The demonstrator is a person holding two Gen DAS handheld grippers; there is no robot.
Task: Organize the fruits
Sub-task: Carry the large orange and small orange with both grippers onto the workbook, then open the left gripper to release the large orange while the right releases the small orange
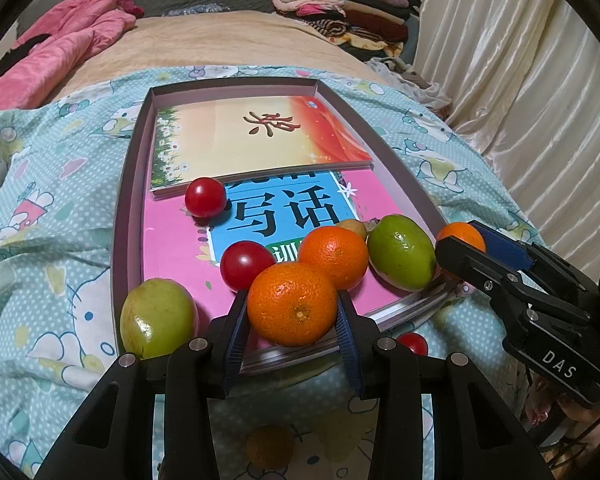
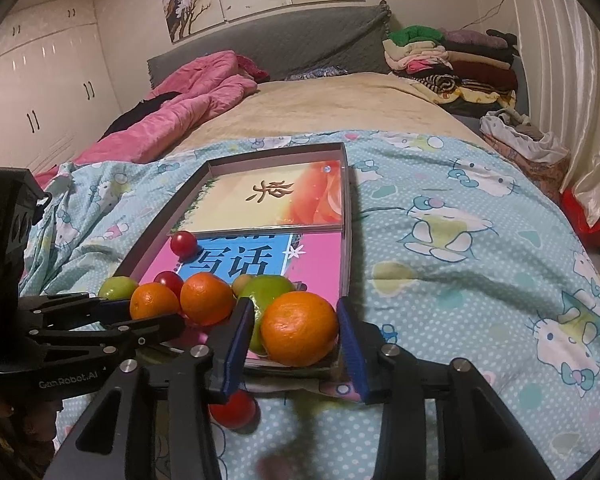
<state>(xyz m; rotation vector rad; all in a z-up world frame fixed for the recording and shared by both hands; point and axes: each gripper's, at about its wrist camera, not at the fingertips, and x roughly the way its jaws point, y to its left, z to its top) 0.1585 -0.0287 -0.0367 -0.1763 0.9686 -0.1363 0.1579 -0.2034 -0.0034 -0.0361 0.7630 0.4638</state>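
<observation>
The orange between the right gripper's jaws sits at the near right corner of the shallow tray, on the pink book lying inside it. A sliver of space shows on each side of the fruit, so the blue pads stand apart and seem to have let go of it rather than pinching it. This gripper slants down over the tray's near edge with the orange dead ahead, so the coming move is judged to be a straight pull back toward the person. The left gripper is clamped on a second orange, held over the tray's near edge just in front of another orange, with a green fruit to the right. It tilts down more steeply. A cherry tomato lies on the patterned blanket outside the tray, nearer the right hand.
</observation>
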